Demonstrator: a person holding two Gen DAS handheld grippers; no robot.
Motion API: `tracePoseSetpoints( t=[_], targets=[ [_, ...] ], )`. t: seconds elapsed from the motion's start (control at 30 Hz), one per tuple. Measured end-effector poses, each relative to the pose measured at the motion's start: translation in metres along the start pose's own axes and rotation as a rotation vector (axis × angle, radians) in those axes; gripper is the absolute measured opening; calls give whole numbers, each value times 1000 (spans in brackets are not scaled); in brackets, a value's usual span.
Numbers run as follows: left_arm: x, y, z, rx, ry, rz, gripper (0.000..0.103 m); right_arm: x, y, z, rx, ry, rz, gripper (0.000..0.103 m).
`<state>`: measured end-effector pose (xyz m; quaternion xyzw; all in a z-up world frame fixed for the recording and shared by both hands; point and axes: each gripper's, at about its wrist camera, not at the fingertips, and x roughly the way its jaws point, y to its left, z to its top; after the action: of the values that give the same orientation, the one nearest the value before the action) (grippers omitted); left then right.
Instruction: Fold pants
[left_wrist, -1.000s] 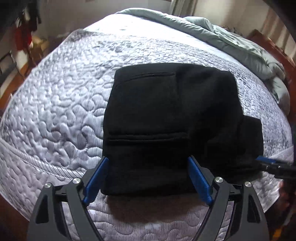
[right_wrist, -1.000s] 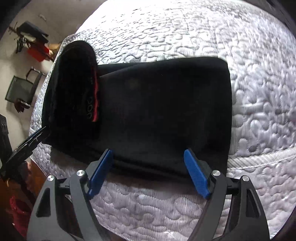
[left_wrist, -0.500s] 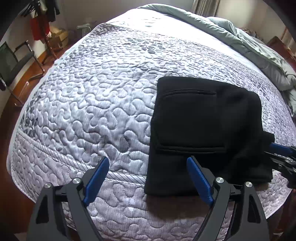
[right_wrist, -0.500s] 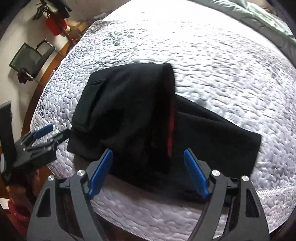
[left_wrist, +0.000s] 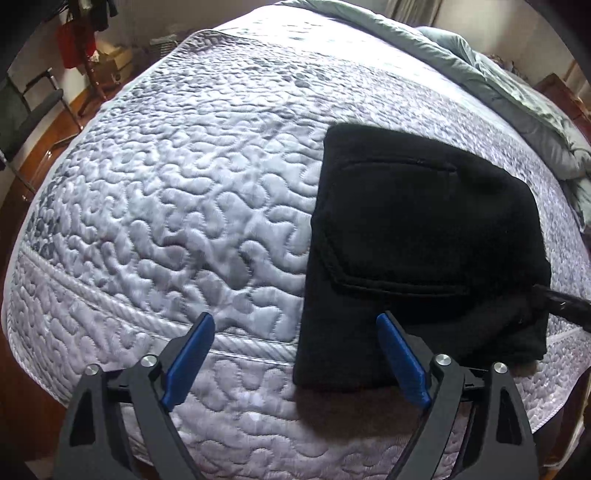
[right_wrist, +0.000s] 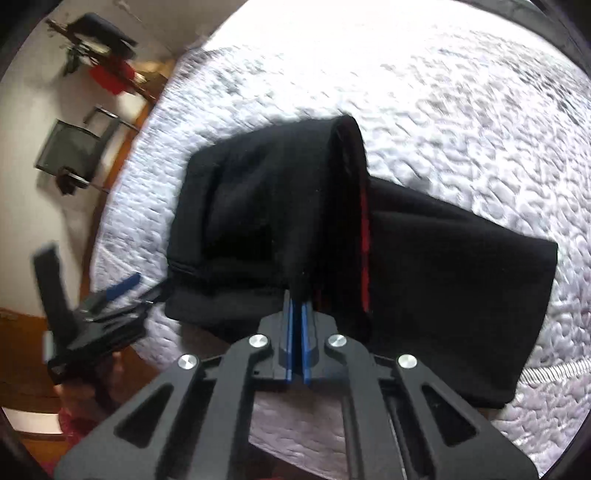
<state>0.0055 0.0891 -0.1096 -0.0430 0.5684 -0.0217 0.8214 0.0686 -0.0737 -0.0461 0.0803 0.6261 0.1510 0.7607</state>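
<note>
The black pants (left_wrist: 417, 236) lie folded on the quilted bed, back pocket up, at the right of the left wrist view. My left gripper (left_wrist: 295, 354) is open and empty at the bed's near edge, its right finger over the pants' near left corner. My right gripper (right_wrist: 297, 306) is shut on the near edge of the pants' top layer (right_wrist: 280, 206), near the red-lined waistband (right_wrist: 364, 240). A lower layer (right_wrist: 461, 288) sticks out to the right. The left gripper also shows in the right wrist view (right_wrist: 110, 295).
The white-grey quilted bed cover (left_wrist: 184, 184) fills both views. A grey-green blanket (left_wrist: 517, 92) is bunched at the far right. A dark chair (right_wrist: 74, 147) and a rack with red items (right_wrist: 107, 74) stand on the wood floor left of the bed.
My right gripper has closed on the pants' top layer, where it was open before. My left gripper has drawn back and swung left, so the pants sit farther right in its view.
</note>
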Motion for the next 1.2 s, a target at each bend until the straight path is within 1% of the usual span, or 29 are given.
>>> tracePoseSetpoints(
  t=[0.03,0.1,0.13,0.17,0.2,0.23,0.27,0.33,0.37,0.43,0.53,0.63,0.7,0.73,0.77,0.8,0.87,0.93,1.0,1.07,1.13,1.2],
  targets=[
    [5,-5,-1,15,6,13,91,13,-6,-2,14,34,-23,3],
    [8,-10,-2,35,6,32,92,28,-14,-3,40,58,-23,5],
    [7,-13,-3,48,-4,46,93,29,-14,-3,40,51,-24,8],
    [7,-13,-4,52,-8,50,93,26,-11,-3,23,39,-29,15],
    [5,-14,-4,57,-10,51,92,22,-8,-3,4,31,-40,18],
    [3,-13,-3,56,-7,43,92,17,-4,-4,-10,16,-54,34],
    [1,-12,-3,53,-6,36,92,8,-4,-6,-25,-6,-59,56],
    [-3,-10,-1,39,-5,13,92,-3,-5,-6,-35,-41,-60,73],
    [-5,-9,-1,31,-4,-3,92,-6,-7,-5,-37,-51,-66,76],
    [-7,-5,0,8,1,-32,92,-6,-16,-3,-18,-42,-67,79],
    [-7,-1,-2,-9,8,-49,92,7,-28,1,19,-6,-42,79],
    [-7,6,-6,-31,18,-53,92,31,-33,6,55,47,19,79],
    [-6,11,-9,-50,28,-54,92,42,-35,9,74,54,62,80],
    [-5,13,-9,-59,33,-52,92,45,-33,10,75,54,63,75],
    [-4,15,-10,-66,36,-52,92,46,-29,10,62,46,64,59],
    [-4,16,-11,-71,40,-54,92,45,-23,10,36,40,82,51],
    [-2,16,-13,-81,52,-63,92,42,-16,10,1,36,119,26],
    [-2,14,-12,-82,55,-68,92,30,-15,10,-13,13,164,18],
    [-6,11,-11,-76,46,-70,92,14,-16,9,-15,-18,211,17],
    [-11,8,-9,-70,30,-74,92,-10,-15,4,-34,-73,260,16],
    [-17,4,-7,-65,19,-81,92,-34,-14,1,-44,-124,275,16],
    [-21,-2,-4,-57,9,-90,92,-59,-19,-5,-48,-174,261,16]
  ],
)
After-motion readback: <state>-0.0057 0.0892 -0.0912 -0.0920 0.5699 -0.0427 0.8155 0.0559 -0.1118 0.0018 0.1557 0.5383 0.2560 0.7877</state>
